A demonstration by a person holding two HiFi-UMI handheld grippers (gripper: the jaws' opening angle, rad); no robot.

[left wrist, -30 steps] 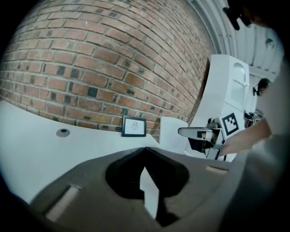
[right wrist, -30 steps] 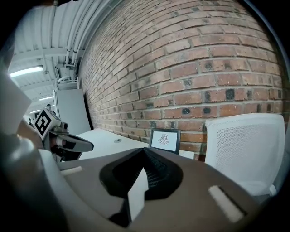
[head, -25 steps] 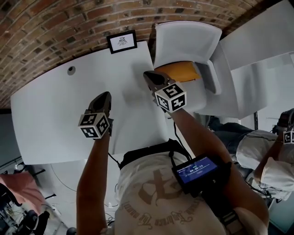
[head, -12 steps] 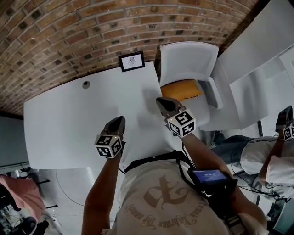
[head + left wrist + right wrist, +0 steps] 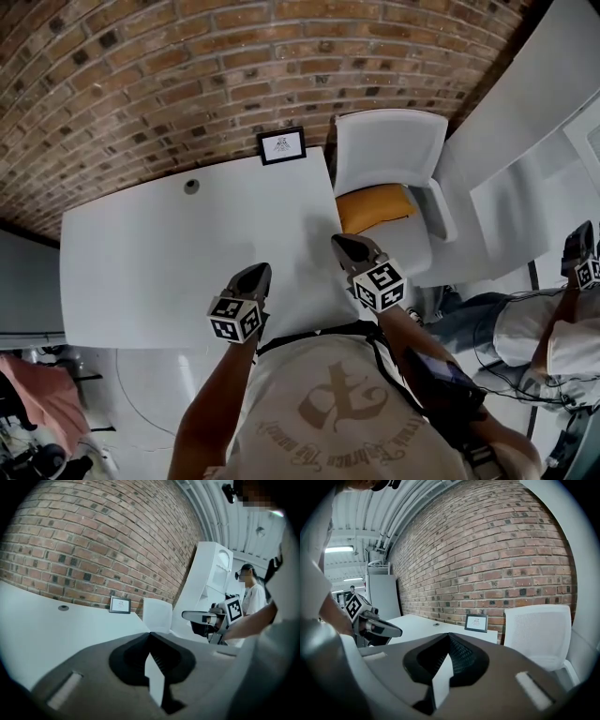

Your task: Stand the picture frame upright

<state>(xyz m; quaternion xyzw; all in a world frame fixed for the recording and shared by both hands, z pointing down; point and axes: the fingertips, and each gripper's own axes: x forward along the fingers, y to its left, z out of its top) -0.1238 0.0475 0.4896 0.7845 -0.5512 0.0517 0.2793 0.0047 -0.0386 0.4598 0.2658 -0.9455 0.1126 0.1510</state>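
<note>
A small black picture frame (image 5: 282, 145) with a white picture stands upright at the far edge of the white table (image 5: 141, 262), against the brick wall. It also shows in the left gripper view, picture frame (image 5: 120, 604), and in the right gripper view, picture frame (image 5: 476, 622). My left gripper (image 5: 257, 272) is shut and empty over the table's near edge, far from the frame. My right gripper (image 5: 343, 246) is shut and empty too, at the table's right corner. Both point toward the wall.
A white chair (image 5: 389, 155) with an orange seat cushion (image 5: 375, 206) stands right of the table. A round cable hole (image 5: 191, 186) is set in the table near the wall. Another person (image 5: 553, 328) sits at the right edge. White partitions (image 5: 525, 112) stand beyond the chair.
Both grippers have drawn back from the frame toward the table's near edge, still shut and empty. The frame stands where it stood; the view has shifted so the table looks further off.
</note>
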